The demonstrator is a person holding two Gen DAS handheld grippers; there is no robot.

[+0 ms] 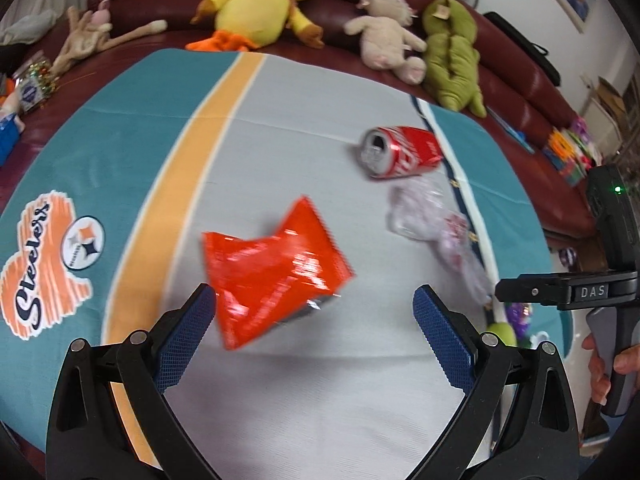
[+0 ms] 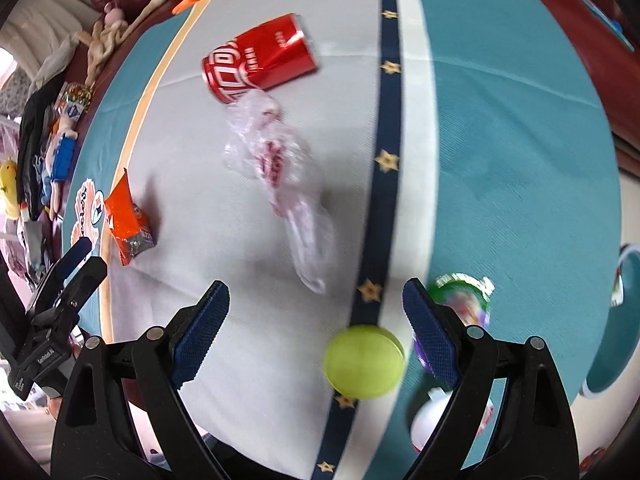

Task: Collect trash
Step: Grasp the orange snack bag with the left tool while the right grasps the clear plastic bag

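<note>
Looking through the left wrist view, the left gripper (image 1: 314, 312) fills the bottom of the frame with its jaws spread wide and nothing pinched. An orange snack bag (image 1: 272, 268) lies on the cloth-covered table (image 1: 140, 128) at frame centre, just above and between the blue pads, touching neither. A red soda can (image 1: 402, 152) lies on its side at upper right, its open top facing left. Just below it sits a crumpled clear plastic wrapper (image 1: 436, 224). Plush toys (image 1: 264, 4) line a dark red sofa (image 1: 520, 64) along the top edge. The right gripper (image 1: 520, 292) enters from the right edge, a hand (image 1: 604, 368) on its handle.

In the right wrist view, the right gripper (image 2: 316, 328) also has its jaws spread, holding nothing. A yellow-green ball (image 2: 364, 362) lies between the pads at lower centre, nearer the right one. A colourful cup (image 2: 466, 300) shows partly behind the right pad. The wrapper (image 2: 280, 176) stretches through the middle, the can (image 2: 258, 62) above it at upper centre, and the snack bag (image 2: 128, 220) stands at middle left. The left gripper (image 2: 68, 268) shows at the lower left edge.
</note>
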